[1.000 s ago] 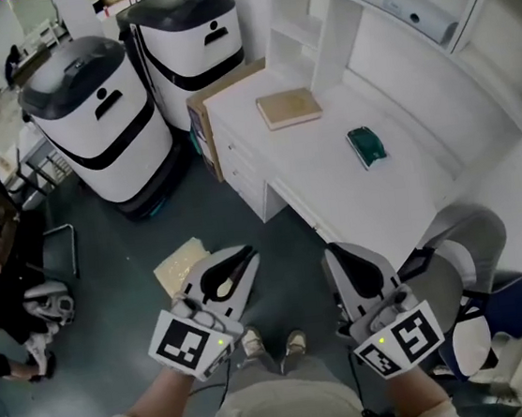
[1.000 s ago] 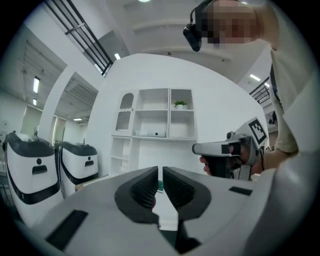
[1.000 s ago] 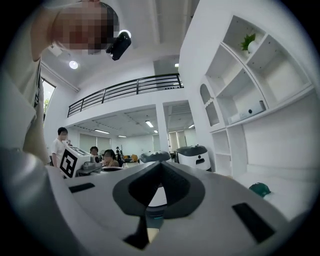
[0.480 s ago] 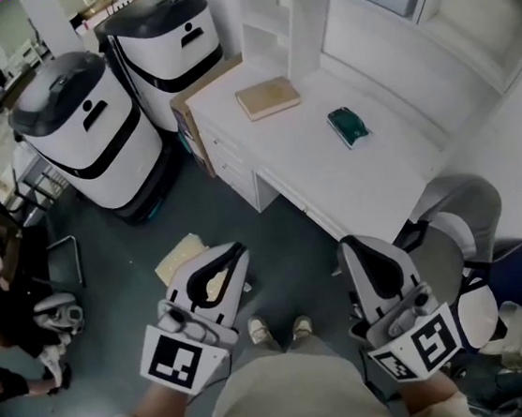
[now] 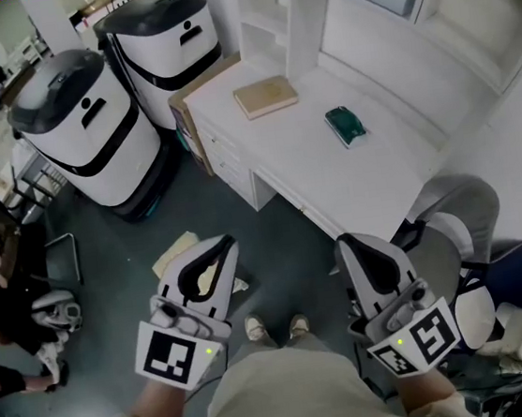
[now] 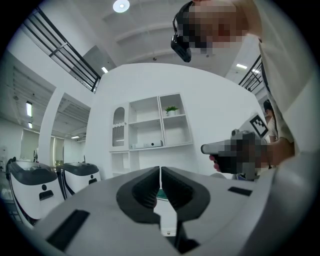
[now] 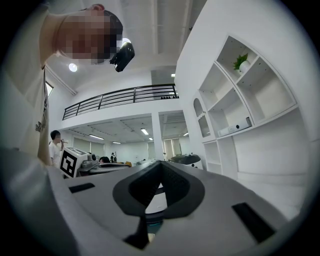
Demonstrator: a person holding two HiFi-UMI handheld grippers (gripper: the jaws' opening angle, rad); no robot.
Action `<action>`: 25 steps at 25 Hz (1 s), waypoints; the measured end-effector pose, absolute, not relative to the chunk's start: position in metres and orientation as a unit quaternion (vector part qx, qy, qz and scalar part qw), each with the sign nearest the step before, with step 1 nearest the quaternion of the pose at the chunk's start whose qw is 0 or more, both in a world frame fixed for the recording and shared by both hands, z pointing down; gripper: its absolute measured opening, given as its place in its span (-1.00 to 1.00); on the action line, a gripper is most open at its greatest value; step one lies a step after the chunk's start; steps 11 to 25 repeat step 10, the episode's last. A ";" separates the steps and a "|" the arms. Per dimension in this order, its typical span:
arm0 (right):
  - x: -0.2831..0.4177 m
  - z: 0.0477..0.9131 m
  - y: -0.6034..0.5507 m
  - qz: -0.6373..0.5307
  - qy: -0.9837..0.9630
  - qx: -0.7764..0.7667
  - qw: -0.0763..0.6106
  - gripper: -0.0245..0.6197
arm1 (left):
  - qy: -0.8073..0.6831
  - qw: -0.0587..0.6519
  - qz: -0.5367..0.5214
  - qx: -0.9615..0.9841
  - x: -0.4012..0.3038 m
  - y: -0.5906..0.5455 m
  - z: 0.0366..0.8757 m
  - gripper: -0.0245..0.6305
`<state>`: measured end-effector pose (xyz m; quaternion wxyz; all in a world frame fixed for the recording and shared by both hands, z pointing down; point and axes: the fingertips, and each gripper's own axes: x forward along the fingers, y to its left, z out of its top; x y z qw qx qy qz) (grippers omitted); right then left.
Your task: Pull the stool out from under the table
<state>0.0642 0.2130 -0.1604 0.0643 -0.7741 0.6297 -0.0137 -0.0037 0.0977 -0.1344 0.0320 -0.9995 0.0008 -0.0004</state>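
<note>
Both claws are fully closed and empty. The left claw (image 5: 224, 245) has its jaws pressed tip to tip, and so does the right claw (image 5: 345, 241). Compared with a second ago they sit a little wider apart; the stool has not shifted. Both are held level, side by side before the person's waist, pointing toward the counter (image 5: 333, 180). The stool (image 5: 457, 226) stands at the counter's near right end, just beyond the right claw, untouched.
</note>
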 end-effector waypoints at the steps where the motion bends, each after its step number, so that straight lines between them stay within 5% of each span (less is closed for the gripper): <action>1: 0.066 -0.160 0.212 -0.015 0.630 -0.774 0.064 -0.86 | 0.001 0.031 -0.001 -1.000 -0.003 0.098 -0.134 -0.84; 25: 0.074 -0.160 0.209 -0.018 0.631 -0.773 0.058 -0.86 | 0.007 0.026 -0.006 -1.000 0.002 0.094 -0.133 -0.84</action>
